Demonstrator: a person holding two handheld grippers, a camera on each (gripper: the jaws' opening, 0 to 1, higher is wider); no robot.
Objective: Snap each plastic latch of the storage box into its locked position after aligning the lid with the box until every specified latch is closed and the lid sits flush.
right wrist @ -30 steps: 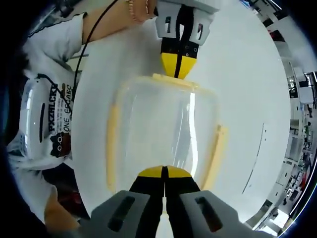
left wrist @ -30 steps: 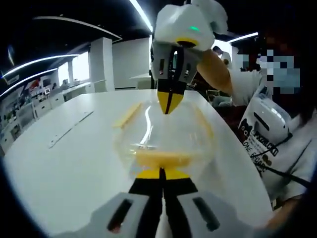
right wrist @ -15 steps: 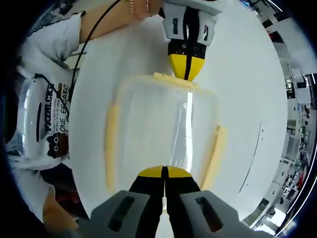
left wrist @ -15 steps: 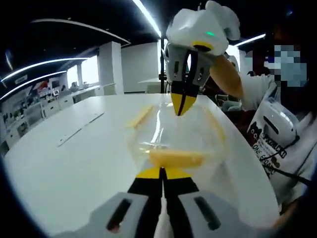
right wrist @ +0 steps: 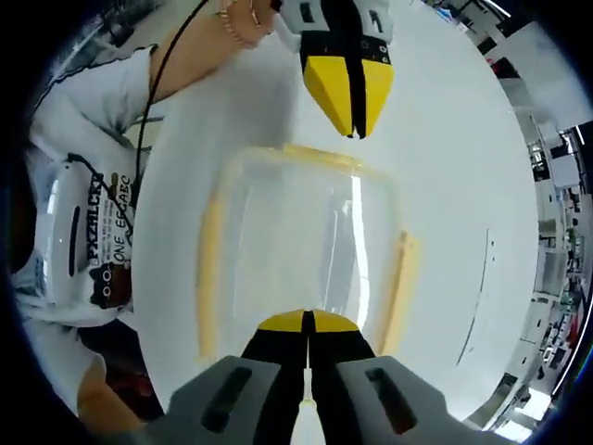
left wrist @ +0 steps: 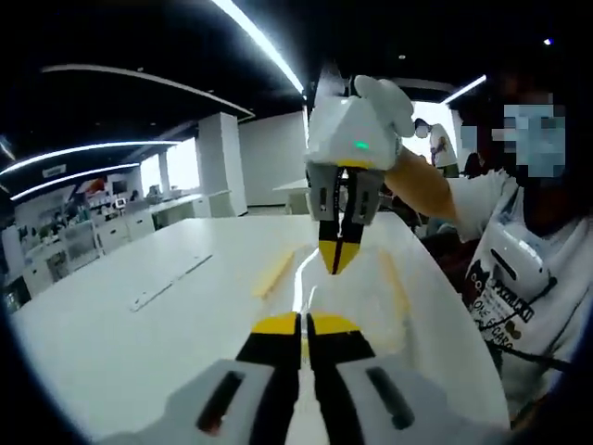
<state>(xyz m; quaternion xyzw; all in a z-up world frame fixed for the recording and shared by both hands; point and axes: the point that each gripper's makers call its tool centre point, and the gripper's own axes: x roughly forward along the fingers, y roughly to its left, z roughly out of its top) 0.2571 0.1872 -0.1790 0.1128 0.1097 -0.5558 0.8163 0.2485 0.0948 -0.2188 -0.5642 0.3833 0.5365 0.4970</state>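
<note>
Holding both jaw pairs pressed together and empty, we poise the left gripper (right wrist: 350,88) and right gripper (right wrist: 308,326) above opposite ends of the clear storage box (right wrist: 301,250), mid-table, as blunt pushers for its yellow latches (right wrist: 209,278).

Left gripper view looked low and nearly level across the table (left wrist: 111,343); right gripper view looked steeply down from close. Both shared the storage box (right wrist: 301,246) (left wrist: 347,287).

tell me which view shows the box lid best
The right gripper view: it looks down on the lid, showing its full outline and the yellow latches along its sides. The left gripper view sees the lid at a shallow angle, faint, partly hidden behind the left tool.
</note>
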